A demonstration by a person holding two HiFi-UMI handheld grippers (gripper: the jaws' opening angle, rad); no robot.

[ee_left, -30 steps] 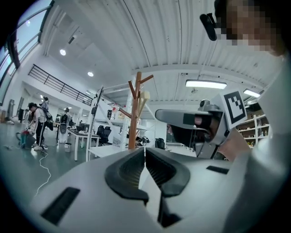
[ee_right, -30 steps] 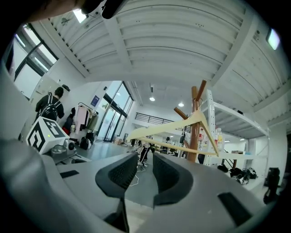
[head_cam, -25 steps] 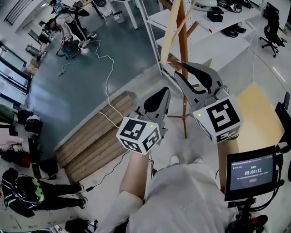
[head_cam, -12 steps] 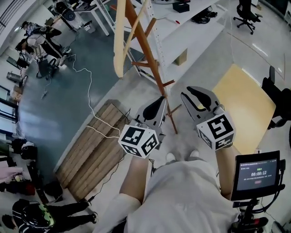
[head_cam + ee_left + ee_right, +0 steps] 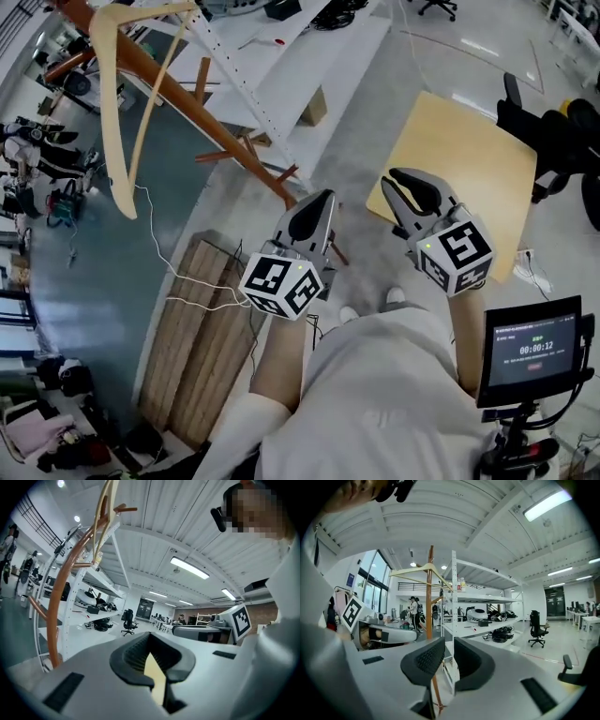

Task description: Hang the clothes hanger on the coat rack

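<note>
A pale wooden clothes hanger [image 5: 127, 103] hangs on the brown wooden coat rack [image 5: 202, 112] at the upper left of the head view, with no gripper on it. The hanger [image 5: 101, 522] and rack pole [image 5: 56, 606] show high and left in the left gripper view. In the right gripper view the hanger [image 5: 419, 569] sits across the pole [image 5: 430, 588]. My left gripper [image 5: 314, 214] is held near my body, jaws together and empty [image 5: 150, 641]. My right gripper [image 5: 412, 192] is beside it, far from the rack. Its jaws are closing, with a gap between them and nothing held [image 5: 449, 644].
A white shelving unit [image 5: 272, 66] stands just behind the rack. A square yellow board [image 5: 459, 159] lies on the floor to the right, beside a black office chair [image 5: 553, 131]. A wooden pallet [image 5: 202, 328] and a white cable [image 5: 173, 272] lie at left. A timer screen [image 5: 530, 347] is at lower right.
Both grippers have come down and back toward my body, away from the rack. The right gripper's jaws have narrowed. The hanger stays on the rack, now further up-left in view.
</note>
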